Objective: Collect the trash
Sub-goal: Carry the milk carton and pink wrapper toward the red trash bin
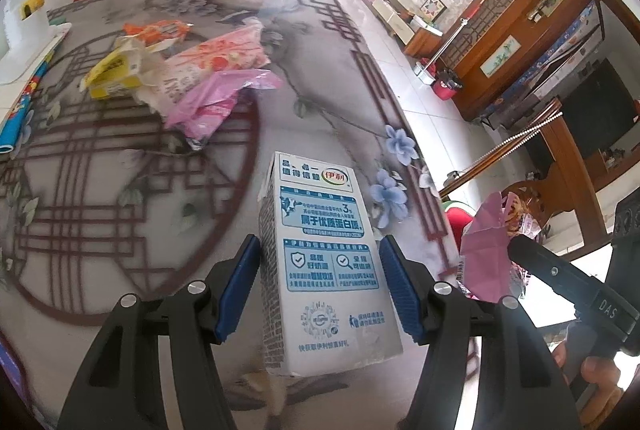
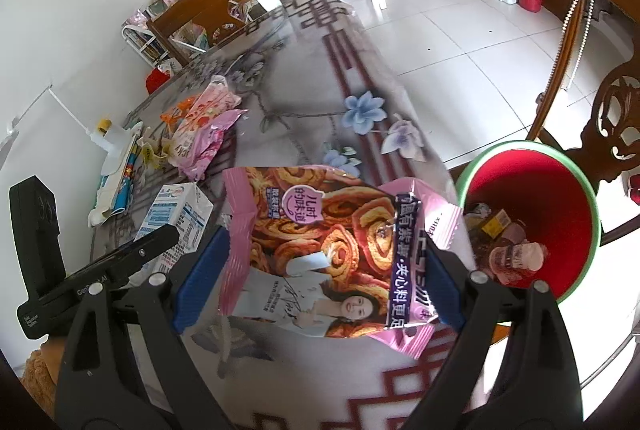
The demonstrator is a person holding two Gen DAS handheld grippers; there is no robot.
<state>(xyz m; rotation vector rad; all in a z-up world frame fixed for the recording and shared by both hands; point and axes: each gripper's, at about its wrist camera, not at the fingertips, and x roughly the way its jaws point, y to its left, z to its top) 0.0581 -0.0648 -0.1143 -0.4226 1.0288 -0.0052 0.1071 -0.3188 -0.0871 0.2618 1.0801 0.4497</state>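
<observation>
A white and blue milk carton [image 1: 324, 197] stands upright between the blue pads of my left gripper [image 1: 320, 250], which is shut on its sides. My right gripper [image 2: 326, 242] is shut on a pink snack bag [image 2: 320, 213] printed with pastry rolls, held flat over the table's right edge. Just right of that bag stands a red bin [image 2: 560, 205] with a green rim, with a bottle and other rubbish inside. The carton [image 2: 176, 218] also shows in the right wrist view, at the left. The snack bag [image 1: 488, 250] also shows in the left wrist view, at the right.
A pile of wrappers [image 1: 212, 101] and a yellow box [image 1: 112, 73] lies on the patterned glass table [image 1: 120, 189] further back. A blue roll [image 1: 16, 117] lies at the left edge. A carved wooden chair [image 2: 612, 109] stands behind the bin, on a white tiled floor.
</observation>
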